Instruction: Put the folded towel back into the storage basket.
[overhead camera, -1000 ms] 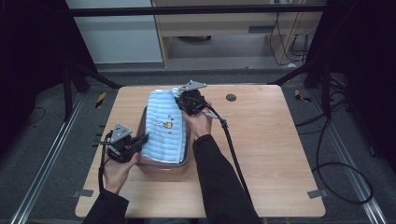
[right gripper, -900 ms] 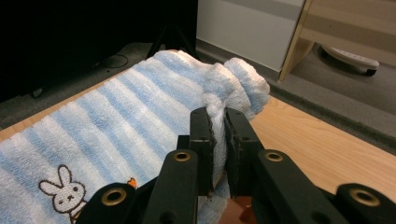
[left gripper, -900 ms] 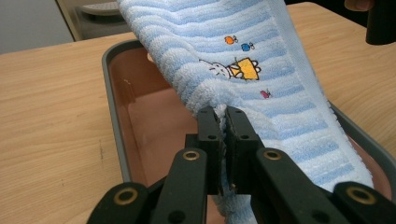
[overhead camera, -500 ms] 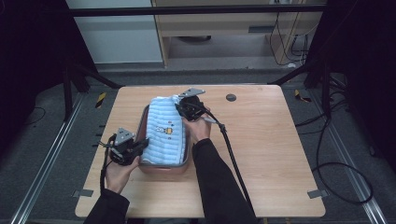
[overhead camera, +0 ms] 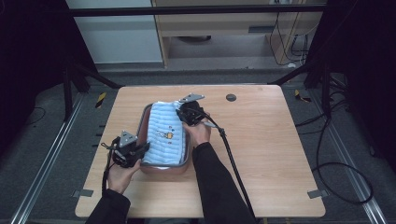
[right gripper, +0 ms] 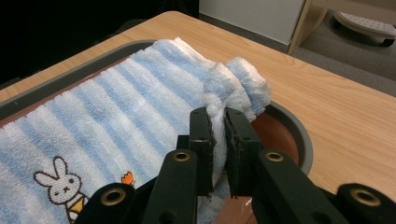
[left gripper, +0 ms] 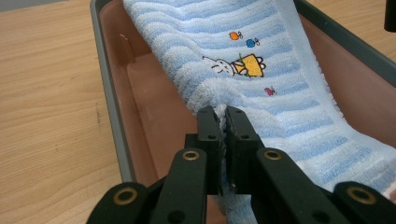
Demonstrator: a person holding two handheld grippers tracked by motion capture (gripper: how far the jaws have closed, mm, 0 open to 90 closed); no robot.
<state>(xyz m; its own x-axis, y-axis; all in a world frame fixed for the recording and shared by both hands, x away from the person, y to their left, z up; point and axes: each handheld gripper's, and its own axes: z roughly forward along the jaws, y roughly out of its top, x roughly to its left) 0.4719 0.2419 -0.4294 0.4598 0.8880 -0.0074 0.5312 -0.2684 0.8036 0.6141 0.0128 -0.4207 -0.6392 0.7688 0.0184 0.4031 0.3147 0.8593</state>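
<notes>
A blue-and-white striped towel (overhead camera: 166, 133) with a small rabbit picture lies stretched along a brown tray (overhead camera: 164, 169) with a grey rim, in the middle of the table. My left gripper (overhead camera: 144, 148) is shut on the towel's near left edge (left gripper: 219, 100). The far right corner of the towel (right gripper: 233, 88) is bunched between the jaws of my right gripper (overhead camera: 183, 115), which is shut on it above the tray's far end (right gripper: 292, 128). The tray's brown floor (left gripper: 149, 112) shows beside the towel.
The tray sits on a light wooden table (overhead camera: 271, 144). A small dark round disc (overhead camera: 230, 97) lies near the table's far edge. Cables trail from both grippers toward the near edge. Shelving and black frame legs stand beyond the table.
Both grippers have moved toward the near side and lower, carrying the towel ends. The towel, draped higher over the tray a second ago, now lies flatter inside it.
</notes>
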